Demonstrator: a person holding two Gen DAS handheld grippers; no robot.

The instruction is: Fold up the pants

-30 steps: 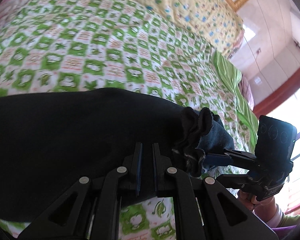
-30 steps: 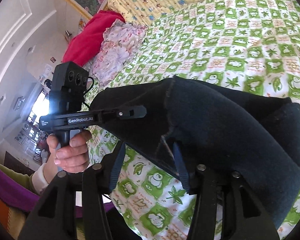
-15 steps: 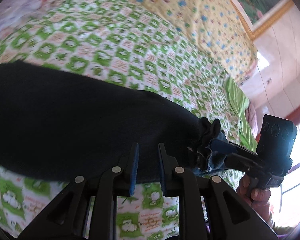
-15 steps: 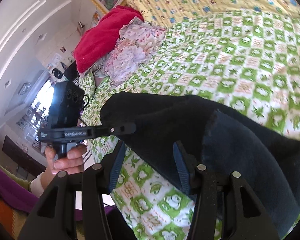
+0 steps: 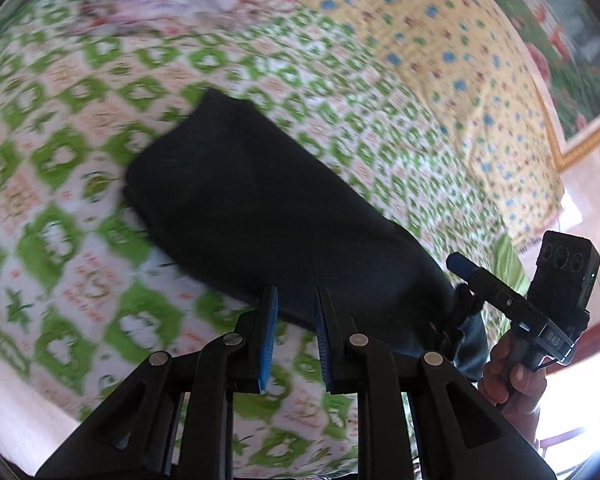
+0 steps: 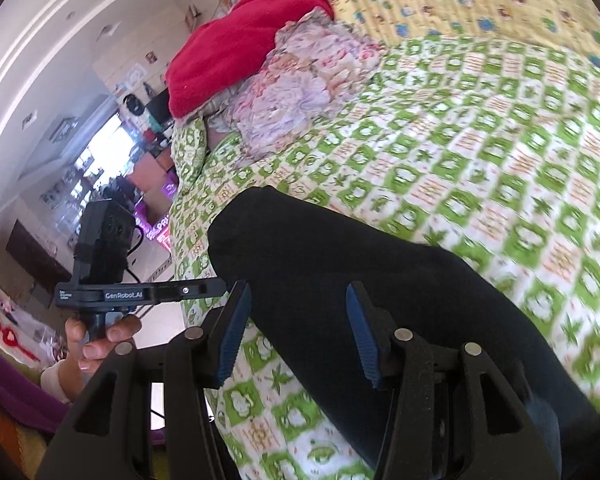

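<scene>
The dark navy pants (image 5: 268, 216) lie folded as a long band on the green-and-white checked bedspread (image 5: 60, 160). My left gripper (image 5: 294, 300) is open and empty, its blue pads just at the pants' near edge. My right gripper (image 6: 296, 296) is open wide and empty, above the near part of the pants (image 6: 360, 280). The right gripper also shows at the right of the left wrist view (image 5: 460, 264), beside the bunched end of the pants. The left gripper shows at the left of the right wrist view (image 6: 216, 286).
A red blanket (image 6: 236, 44) and a floral pillow (image 6: 296, 80) lie at the head of the bed. A yellow patterned quilt (image 5: 440, 60) covers the far side. The bed's edge (image 6: 188, 280) drops off at the left in the right wrist view.
Both grippers have let go of the pants and opened. They have drawn back and up, and the pants now lie flat on the bed.
</scene>
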